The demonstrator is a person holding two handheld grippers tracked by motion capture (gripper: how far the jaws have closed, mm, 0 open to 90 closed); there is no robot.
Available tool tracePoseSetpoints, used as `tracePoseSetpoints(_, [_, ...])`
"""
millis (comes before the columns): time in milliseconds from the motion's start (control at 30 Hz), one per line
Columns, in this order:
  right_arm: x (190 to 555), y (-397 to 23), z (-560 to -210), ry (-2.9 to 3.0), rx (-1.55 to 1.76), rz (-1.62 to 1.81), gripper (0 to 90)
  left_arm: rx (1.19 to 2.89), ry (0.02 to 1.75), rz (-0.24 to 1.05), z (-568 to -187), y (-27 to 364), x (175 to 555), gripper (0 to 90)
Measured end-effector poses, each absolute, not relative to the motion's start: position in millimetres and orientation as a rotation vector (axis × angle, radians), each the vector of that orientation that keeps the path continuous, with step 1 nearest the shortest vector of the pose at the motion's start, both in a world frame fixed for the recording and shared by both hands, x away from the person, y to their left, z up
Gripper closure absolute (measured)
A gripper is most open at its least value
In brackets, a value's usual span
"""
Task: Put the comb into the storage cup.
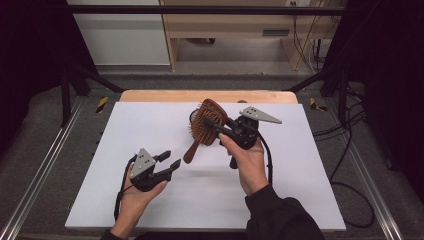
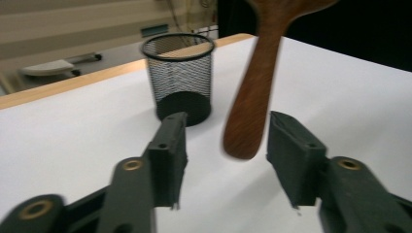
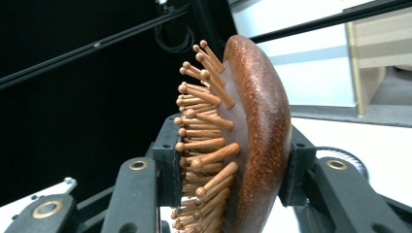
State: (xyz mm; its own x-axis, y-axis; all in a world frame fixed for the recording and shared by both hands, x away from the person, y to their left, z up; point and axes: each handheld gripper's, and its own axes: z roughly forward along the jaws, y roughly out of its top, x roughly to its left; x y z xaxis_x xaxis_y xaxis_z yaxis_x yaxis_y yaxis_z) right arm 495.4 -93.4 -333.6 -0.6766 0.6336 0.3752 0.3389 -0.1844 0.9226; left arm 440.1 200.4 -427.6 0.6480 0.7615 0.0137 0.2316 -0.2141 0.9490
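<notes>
The right hand-held gripper [image 1: 214, 126] is clamping the brown wooden paddle hairbrush [image 1: 207, 121] by its head; the left hand-held gripper [image 1: 169, 160] is standing apart. The bristle-side grip risks slipping near the worktop's [image 1: 300, 165] far edge.

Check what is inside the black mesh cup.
In the left gripper view the mesh cup looks empty through its wire wall. From above, the raised hairbrush in the right gripper covers most of it.

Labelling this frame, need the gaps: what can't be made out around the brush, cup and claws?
- Mesh cup, high view: mostly hidden behind the hairbrush.
- Brush head, left gripper view: cut off by the top edge; handle blurred.
- Brush handle, right gripper view: cut off by the bottom edge, below the right claw.
- Inside of the cup: mesh too dark to tell.
</notes>
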Motion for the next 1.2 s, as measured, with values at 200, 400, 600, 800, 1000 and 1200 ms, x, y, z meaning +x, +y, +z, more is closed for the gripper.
tracePoseSetpoints(200, [503, -117, -333, 1.799, 1.189, 1.918, 53.8, 1.694, 0.892, 0.638, -426, 219, 441, 31.8])
tracePoseSetpoints(400, [506, -135, -334, 1.780, 1.214, 1.887, 53.5, 1.660, 0.988, 0.684, -431, 245, 434, 17.1])
tracePoseSetpoints(600, [511, -151, -332, 1.749, 1.253, 1.882, 53.4, 1.617, 1.026, 0.747, -431, 269, 418, 7.7])
tracePoseSetpoints(800, [514, -159, -322, 1.729, 1.259, 1.846, 53.3, 1.587, 1.036, 0.772, -431, 280, 417, 6.3])
tracePoseSetpoints(1000, [521, -162, -307, 1.707, 1.259, 1.843, 53.2, 1.577, 1.051, 0.777, -435, 284, 419, 6.3])
tracePoseSetpoints(1200, [532, -157, -287, 1.687, 1.244, 1.853, 53.0, 1.568, 1.060, 0.777, -436, 287, 420, 5.8])
